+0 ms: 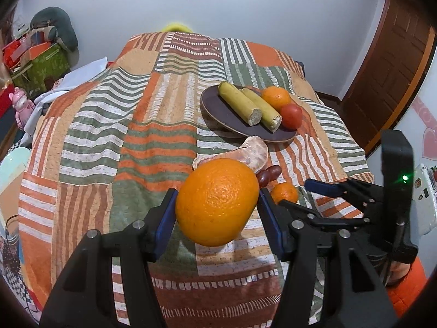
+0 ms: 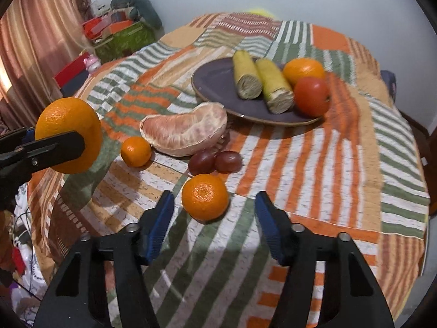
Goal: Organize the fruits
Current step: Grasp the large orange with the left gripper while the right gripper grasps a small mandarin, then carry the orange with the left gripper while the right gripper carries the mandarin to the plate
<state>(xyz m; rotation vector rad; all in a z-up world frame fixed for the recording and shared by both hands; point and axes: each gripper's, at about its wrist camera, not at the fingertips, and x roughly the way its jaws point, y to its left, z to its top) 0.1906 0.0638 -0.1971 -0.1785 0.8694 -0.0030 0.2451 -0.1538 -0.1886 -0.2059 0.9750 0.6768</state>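
1. The left gripper [image 1: 217, 202] had its jaws closed against the sides of a large orange [image 1: 217, 201], held clear above the patchwork cloth [image 1: 109, 125]. The right gripper [image 2: 215, 213] had its jaws spread wide and empty, with a mandarin [image 2: 204, 196] lying on the cloth just ahead of the gap between them, not touched.
2. The dark plate [image 2: 215, 84] already carried four items: two peeled yellow stalk pieces, possibly sugarcane [image 2: 262, 82], a second orange [image 2: 303, 69] and a red tomato [image 2: 311, 97]. I judged that part of the sorting done.
3. The peeled pomelo segment [image 2: 185, 132] lay on the cloth just beside the plate's near rim, still to be moved.
4. A smaller mandarin [image 2: 135, 151] sat near the segment's left end, also off the plate.
5. Two dark red grapes [image 2: 214, 161] rested side by side below the segment, touching each other.
6. By my reckoning the task stood roughly halfway: one fruit in hand, and five pieces left on the cloth.
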